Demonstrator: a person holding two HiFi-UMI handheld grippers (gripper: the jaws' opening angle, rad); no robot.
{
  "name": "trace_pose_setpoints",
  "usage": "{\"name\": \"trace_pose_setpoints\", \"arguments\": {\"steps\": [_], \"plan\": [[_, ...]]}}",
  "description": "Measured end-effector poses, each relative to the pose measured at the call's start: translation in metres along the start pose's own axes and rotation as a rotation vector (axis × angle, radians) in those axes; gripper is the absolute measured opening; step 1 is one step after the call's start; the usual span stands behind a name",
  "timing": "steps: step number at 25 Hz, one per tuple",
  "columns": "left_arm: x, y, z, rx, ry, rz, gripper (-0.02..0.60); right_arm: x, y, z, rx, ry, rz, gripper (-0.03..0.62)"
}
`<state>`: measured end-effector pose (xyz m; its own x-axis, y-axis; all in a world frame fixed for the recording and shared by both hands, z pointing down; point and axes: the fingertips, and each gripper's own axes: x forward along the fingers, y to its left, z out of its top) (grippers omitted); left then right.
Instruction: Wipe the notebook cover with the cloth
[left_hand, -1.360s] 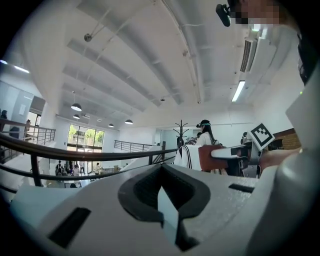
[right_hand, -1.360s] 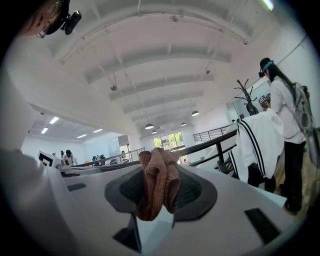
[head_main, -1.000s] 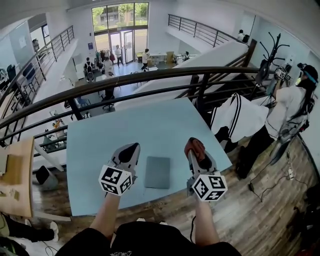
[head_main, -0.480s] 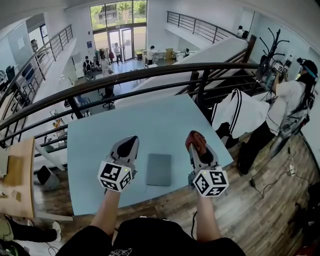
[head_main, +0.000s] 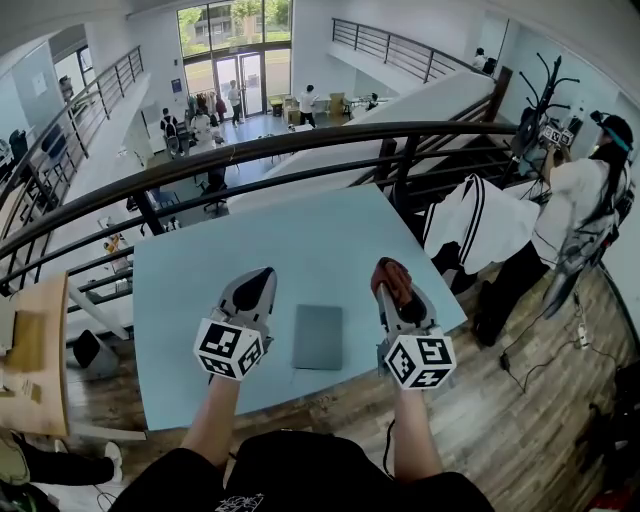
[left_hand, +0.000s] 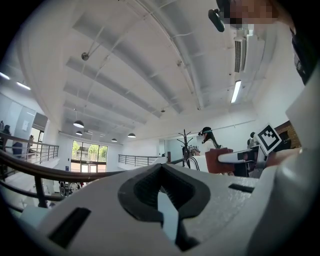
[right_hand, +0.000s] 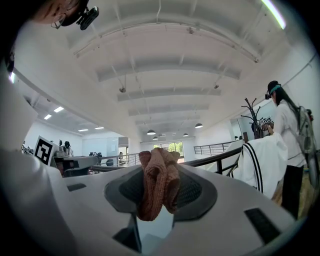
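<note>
Very little has moved since a second ago. Our two grippers have only slid a bit, the left one a touch further out. The notebook (head_main: 318, 337) lies in the same spot on the light blue table (head_main: 190, 280). So we think the wiping has not begun yet.

Our right gripper (head_main: 392, 278) is squeezed tight on the cloth (right_hand: 156, 182). The cloth is reddish-brown and knitted, and it bunches up between the jaws. Our left gripper (head_main: 258, 283) has its jaws pressed together with nothing in them.

The notebook is grey and closed. It lies flat between the two grippers, near our edge of the table, and touches neither of them. Its long side runs almost straight away from us towards the railing (head_main: 300, 150). Its short edges face us and the railing. We cannot tell which side the spine is on.

Both grippers point forward and up, not down at the cover. The cloth needs to swing left and come down onto it.
</note>
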<state>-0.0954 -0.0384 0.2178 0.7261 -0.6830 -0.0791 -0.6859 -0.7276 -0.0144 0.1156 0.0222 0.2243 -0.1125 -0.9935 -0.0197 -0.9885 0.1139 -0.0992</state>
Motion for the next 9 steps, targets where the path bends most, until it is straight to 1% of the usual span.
{"name": "trace_pose_setpoints", "arguments": {"steps": [9], "plan": [[0.0052, -0.0029, -0.0009, 0.000, -0.003, -0.014, -0.009, 0.0031, -0.0034, -0.0034, -0.002, 0.007, -0.008, 0.143]]}}
